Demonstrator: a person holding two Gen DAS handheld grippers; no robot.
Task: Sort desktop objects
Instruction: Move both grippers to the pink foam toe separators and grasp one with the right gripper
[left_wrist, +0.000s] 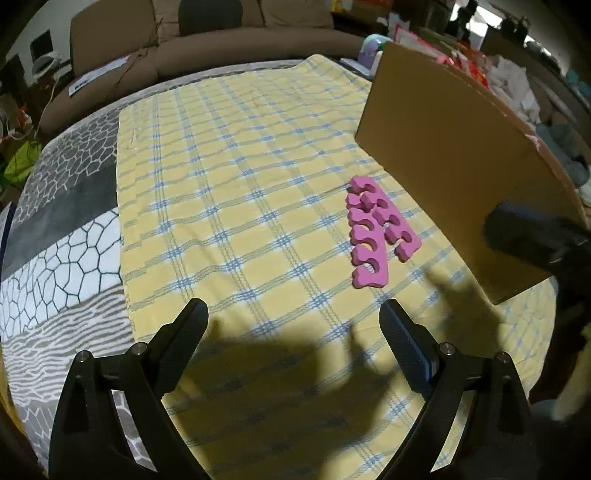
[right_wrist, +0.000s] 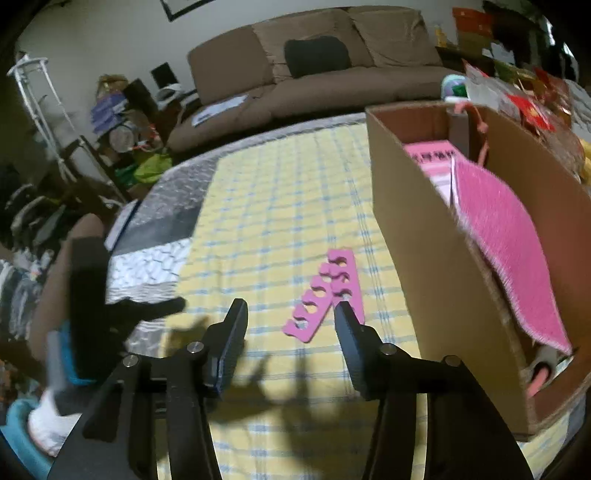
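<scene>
Meanwhile both hand-held grippers — left (left_wrist: 293, 314) and right (right_wrist: 290, 310) — hang wide apart, holding nothing. Pink toe separators (left_wrist: 376, 230) lie mid-right on the checked cloth (left_wrist: 240, 184), just beside the cardboard box (right_wrist: 417, 236) walling the right side, a pink mat (right_wrist: 509, 251) inside.

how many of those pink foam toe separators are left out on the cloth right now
2. The pink toe separators lie side by side on the yellow checked cloth, teeth interlocked, next to the cardboard box. The nearer one sits ahead of the right gripper. Others may be hidden inside the box.
</scene>
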